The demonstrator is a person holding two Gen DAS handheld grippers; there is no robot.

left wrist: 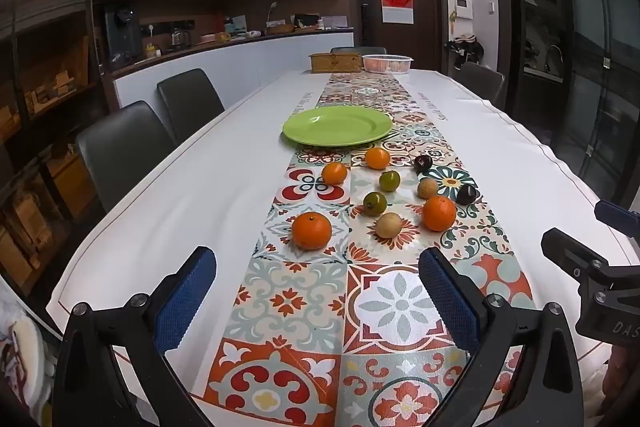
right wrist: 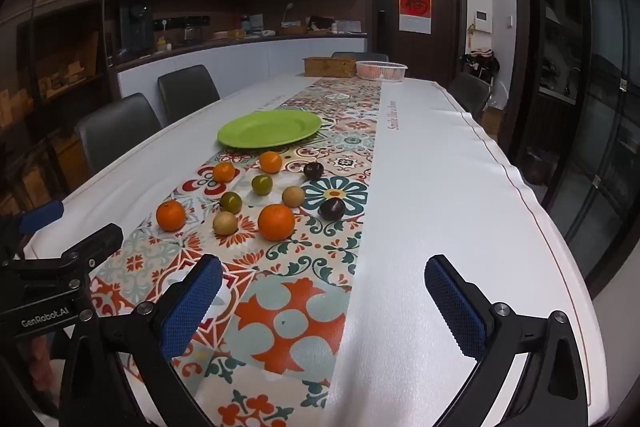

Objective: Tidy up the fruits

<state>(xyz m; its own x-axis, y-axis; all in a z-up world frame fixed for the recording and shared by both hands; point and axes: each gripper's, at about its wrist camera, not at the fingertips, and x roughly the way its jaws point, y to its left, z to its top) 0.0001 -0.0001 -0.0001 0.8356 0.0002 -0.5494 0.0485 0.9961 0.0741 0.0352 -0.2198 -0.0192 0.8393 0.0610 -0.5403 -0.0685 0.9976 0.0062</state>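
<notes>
My left gripper (left wrist: 318, 301) and right gripper (right wrist: 324, 307) hover released, empty, above the bench (right wrist: 440, 187); ahead lie scattered small round fruits (left wrist: 311, 231), beyond them a flat green plate (left wrist: 337, 125).

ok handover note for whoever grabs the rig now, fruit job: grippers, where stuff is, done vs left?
Left gripper: open, empty, hovering over the runner short of the fruit.
Right gripper: open, empty, beside it at the runner's right edge.
Green plate: empty, beyond the fruit on the table.
Fruit, all loose on the runner: four oranges, nearest; two green fruits, one at; two tan ones, one at; two dark ones, one at.
Done: nothing moved onto the plate.
Left: all ten pieces. The nearest orange looks the easiest first pick for the left gripper.
</notes>
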